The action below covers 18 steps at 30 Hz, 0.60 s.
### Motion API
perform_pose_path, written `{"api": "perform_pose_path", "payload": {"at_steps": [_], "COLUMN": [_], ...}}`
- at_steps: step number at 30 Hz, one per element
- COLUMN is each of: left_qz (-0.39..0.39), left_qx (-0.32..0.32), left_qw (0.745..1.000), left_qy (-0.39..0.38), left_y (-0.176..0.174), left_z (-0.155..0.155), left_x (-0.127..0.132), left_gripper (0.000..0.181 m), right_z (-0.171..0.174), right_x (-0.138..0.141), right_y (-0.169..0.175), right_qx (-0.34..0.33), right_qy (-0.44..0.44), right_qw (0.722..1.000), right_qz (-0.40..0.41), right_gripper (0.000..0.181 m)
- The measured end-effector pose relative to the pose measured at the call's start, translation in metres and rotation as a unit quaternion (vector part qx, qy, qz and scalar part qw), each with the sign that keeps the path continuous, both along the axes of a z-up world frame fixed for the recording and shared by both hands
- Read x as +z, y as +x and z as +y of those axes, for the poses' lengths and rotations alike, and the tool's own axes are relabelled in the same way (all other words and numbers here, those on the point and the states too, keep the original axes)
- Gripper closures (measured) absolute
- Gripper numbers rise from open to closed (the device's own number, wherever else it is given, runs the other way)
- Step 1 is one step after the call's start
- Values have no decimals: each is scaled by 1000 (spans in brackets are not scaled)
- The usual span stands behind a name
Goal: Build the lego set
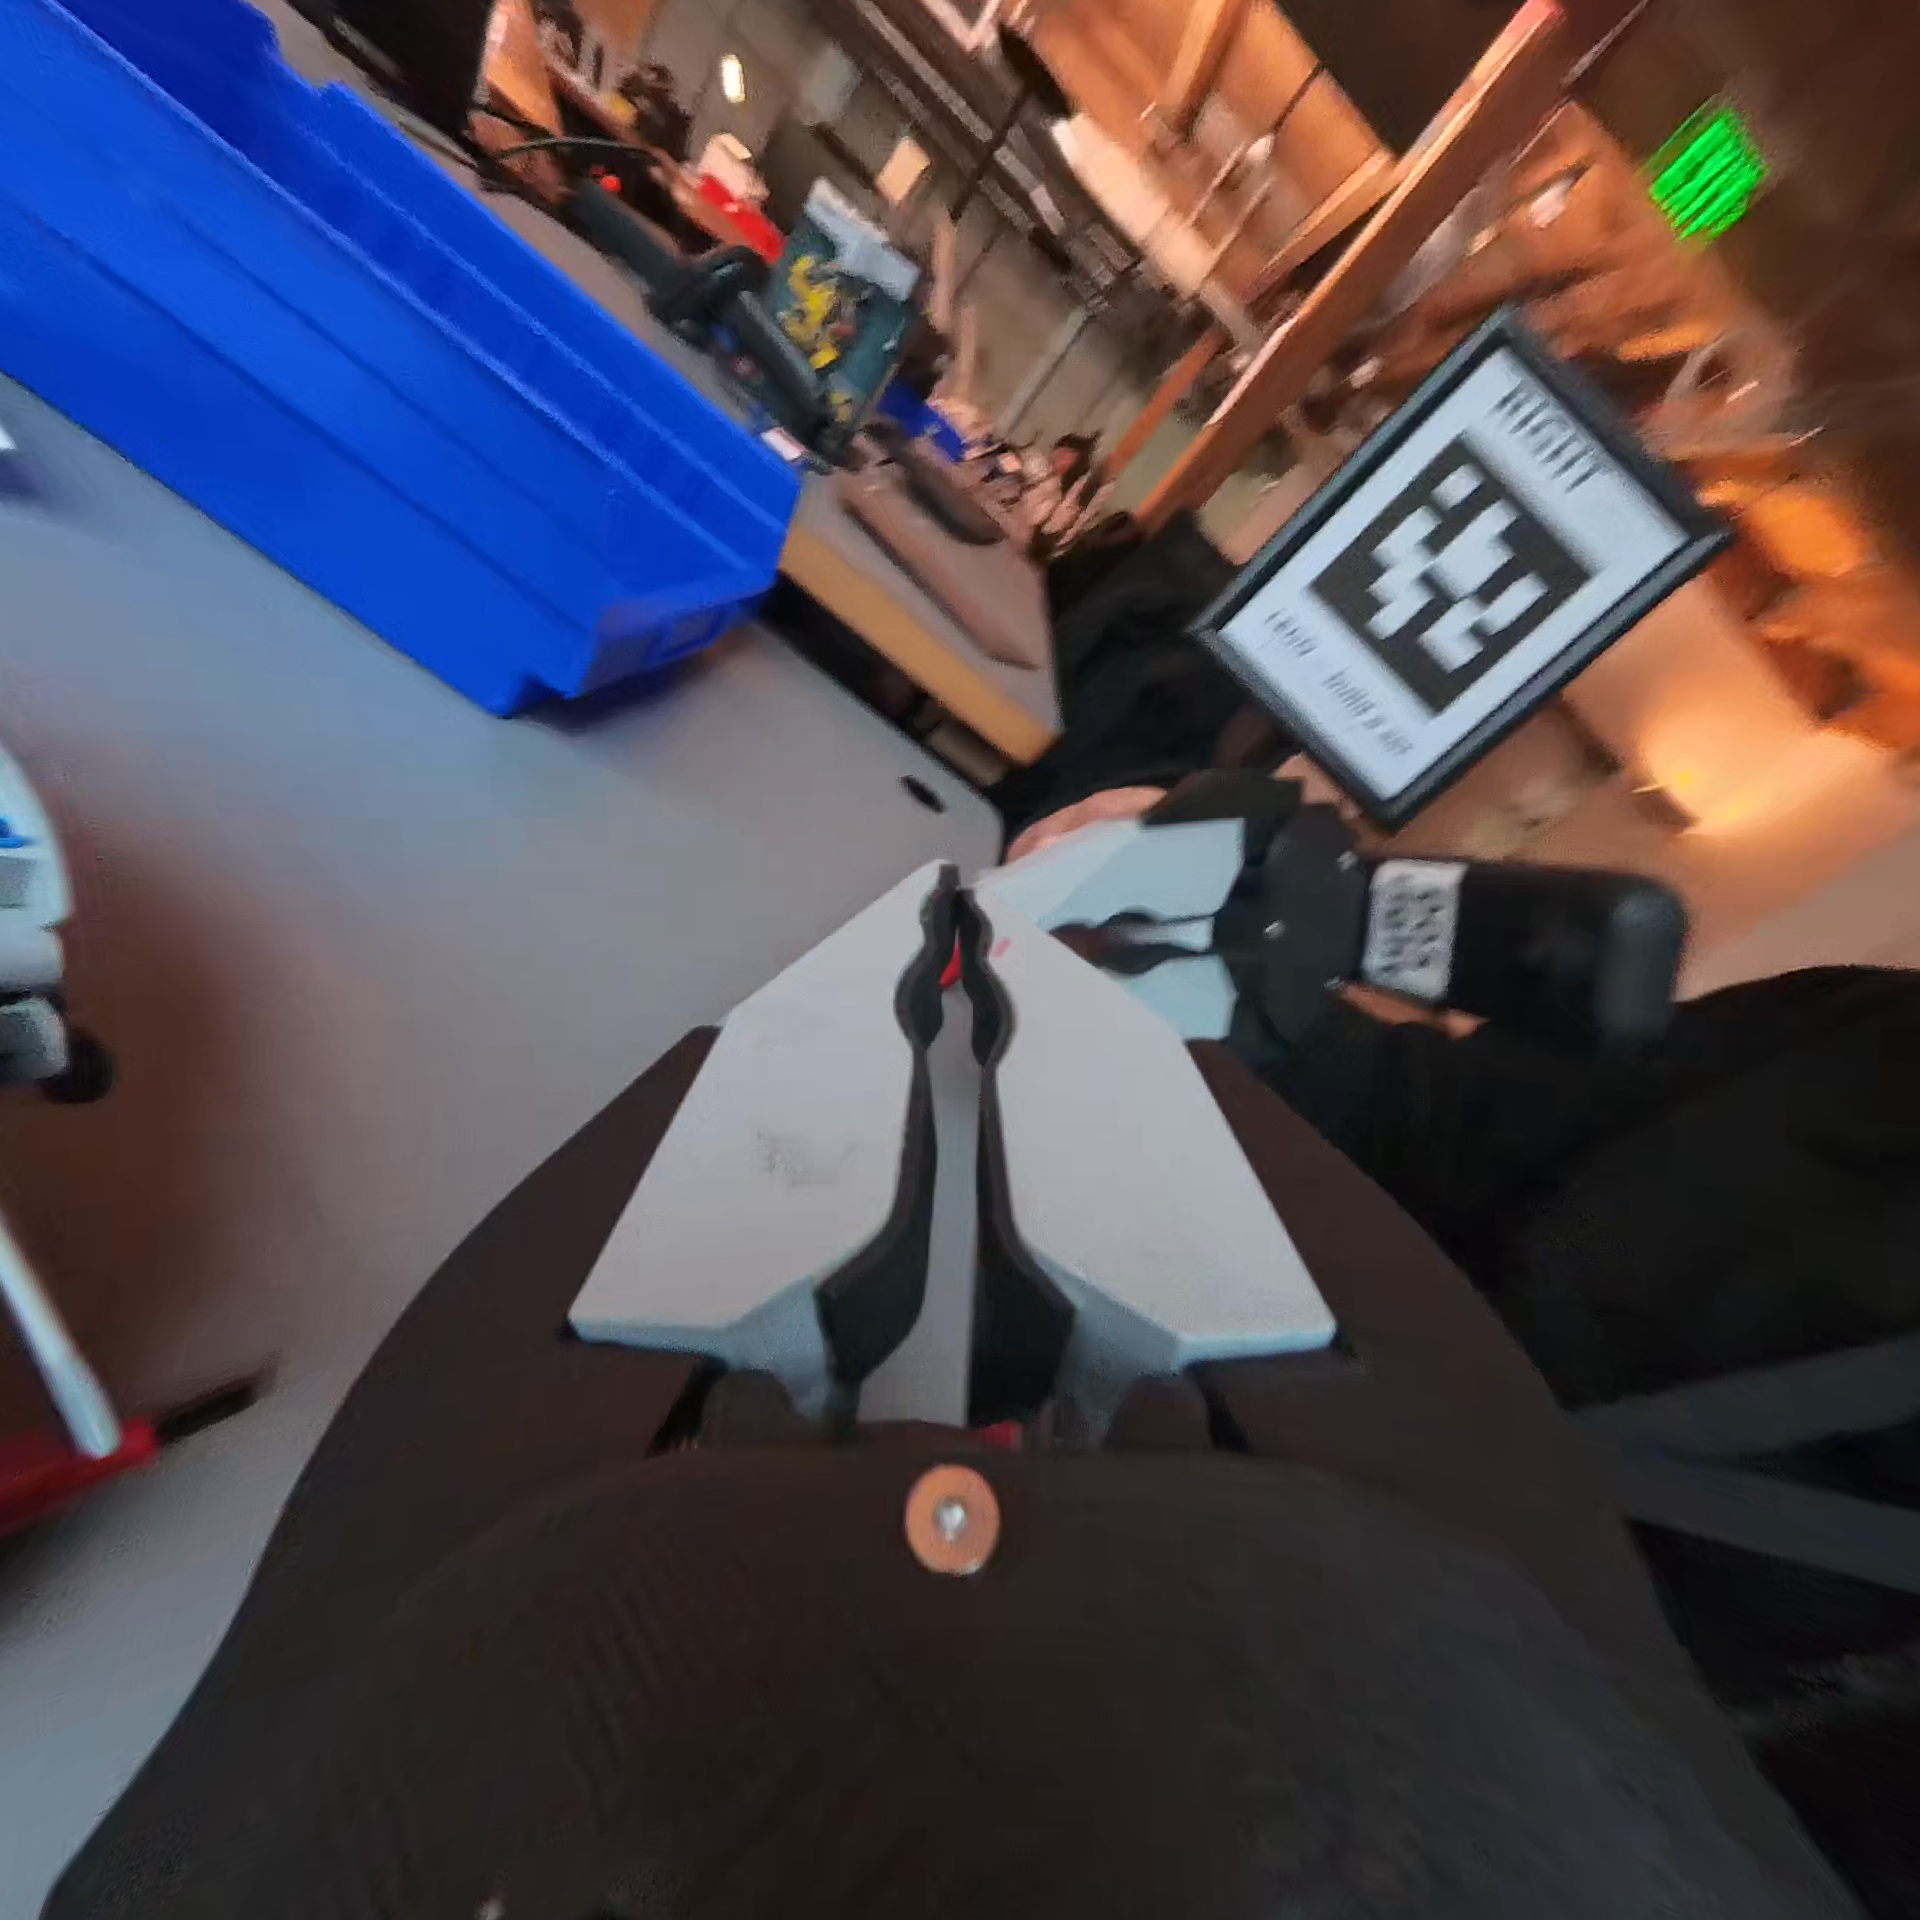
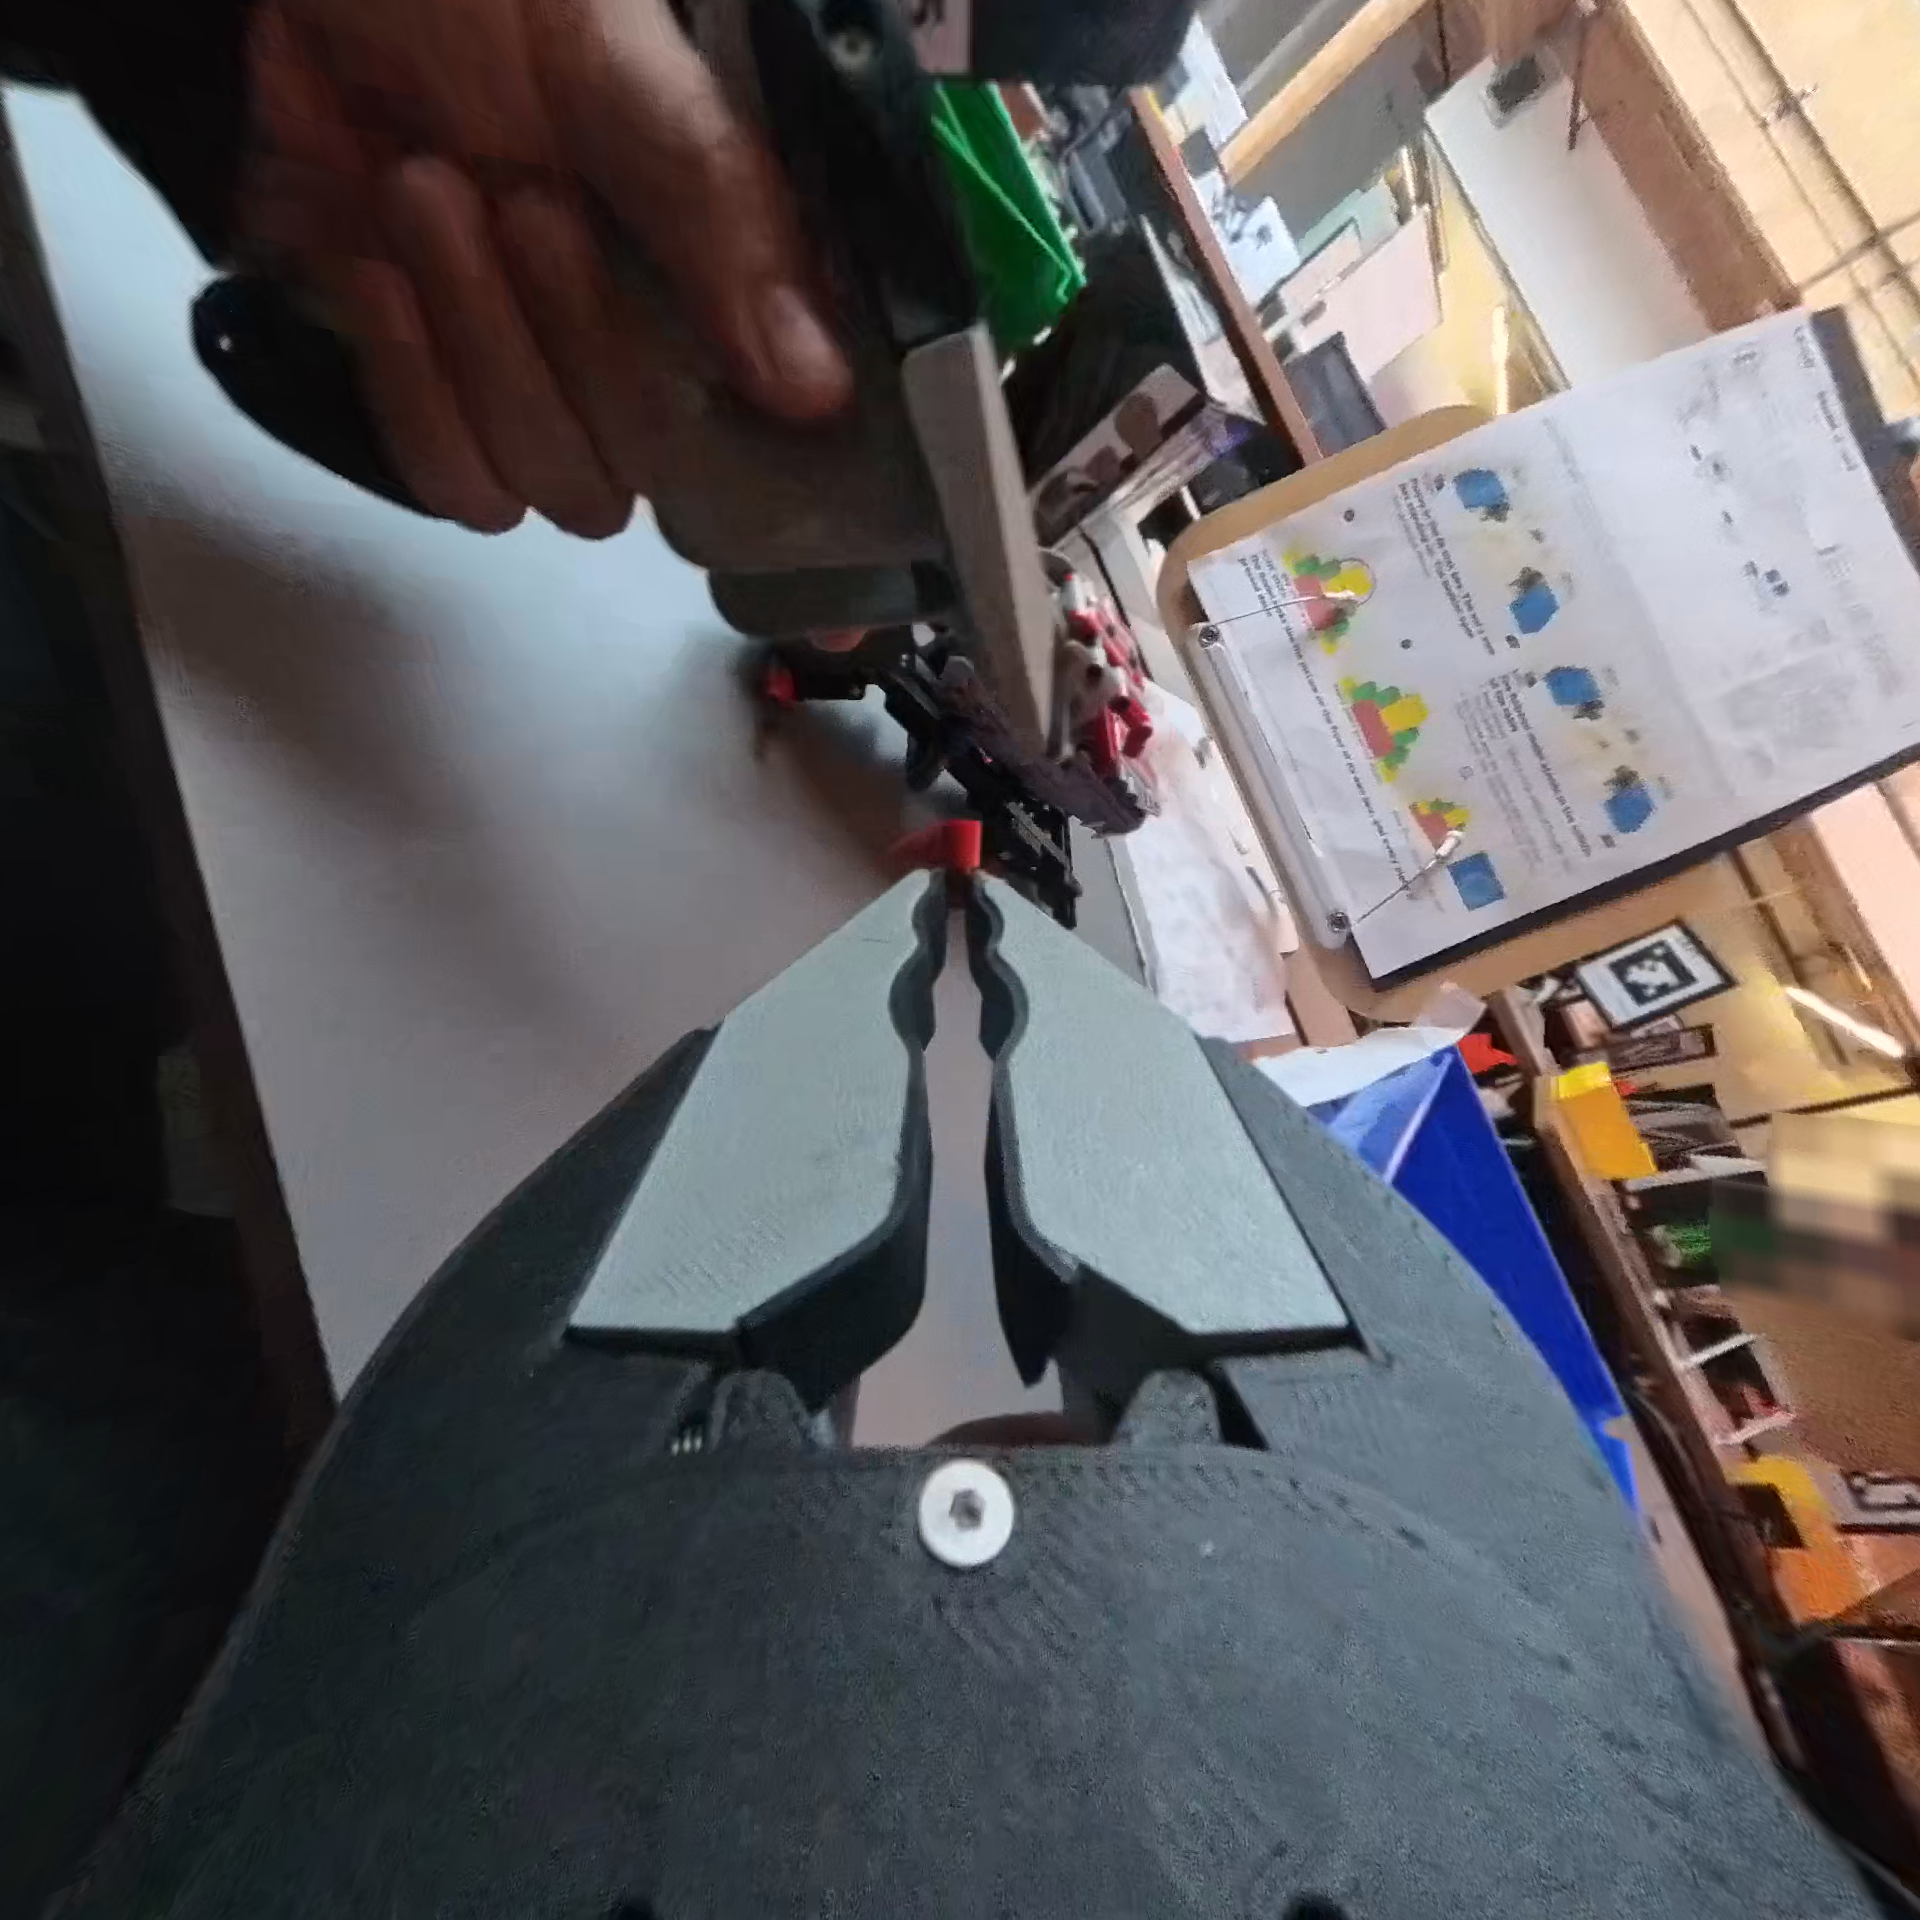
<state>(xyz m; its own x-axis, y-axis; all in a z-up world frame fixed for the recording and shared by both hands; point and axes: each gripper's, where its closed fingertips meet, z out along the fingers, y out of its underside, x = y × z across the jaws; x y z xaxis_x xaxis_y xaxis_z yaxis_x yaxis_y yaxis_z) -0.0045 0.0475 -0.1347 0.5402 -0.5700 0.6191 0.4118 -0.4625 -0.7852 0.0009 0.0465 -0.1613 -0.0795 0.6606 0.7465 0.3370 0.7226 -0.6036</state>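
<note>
My left gripper (image 1: 954, 909) is shut, with a sliver of red (image 1: 943, 968) showing between its pads. In the right wrist view its grey fingers (image 2: 987, 540) come down from a hand (image 2: 540, 270) onto a black and red lego model (image 2: 997, 758) and hold it just over the grey table (image 2: 416, 727). My right gripper (image 2: 956, 899) is shut on a small red piece (image 2: 951, 840), held right beside the model's black end. The right gripper's fingers (image 1: 1143, 873) also show in the left wrist view, tip to tip with the left ones.
A blue bin (image 1: 364, 416) stands on the table (image 1: 416, 883) at the left. A clipboard with a picture instruction sheet (image 2: 1558, 644) leans at the right, another blue bin (image 2: 1475, 1195) is below it. A framed marker card (image 1: 1455, 561) stands beyond the table edge.
</note>
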Motion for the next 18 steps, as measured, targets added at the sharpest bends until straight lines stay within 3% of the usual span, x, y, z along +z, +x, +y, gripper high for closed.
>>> {"api": "perform_pose_path", "payload": {"at_steps": [3,7,9,12,16,18], "left_qz": [7,34,62,96,139,169], "left_qx": [-1,-41,-48,-58,-75,-68], "left_qw": [1000,999,997,994,986,981], "left_qy": [3,-9,-15,1,45,61], "left_y": [2,9,11,19,23,24], "left_z": [1,-5,-5,-8,-15,-15], "left_x": [-3,-10,-18,-22,-19,-21], "left_gripper": [181,180,162,153,179,179], "right_z": [9,13,7,-6,-10,-10], "right_x": [8,10,11,13,13,11], "right_y": [-1,1,1,0,3,3], "right_qx": [-19,-26,-12,22,49,56], "right_qy": [-38,-19,-37,-91,-155,-170], "right_qw": [999,999,999,996,987,984], "right_qz": [19,11,13,12,6,1], "right_gripper": [181,181,181,180,180,180]}}
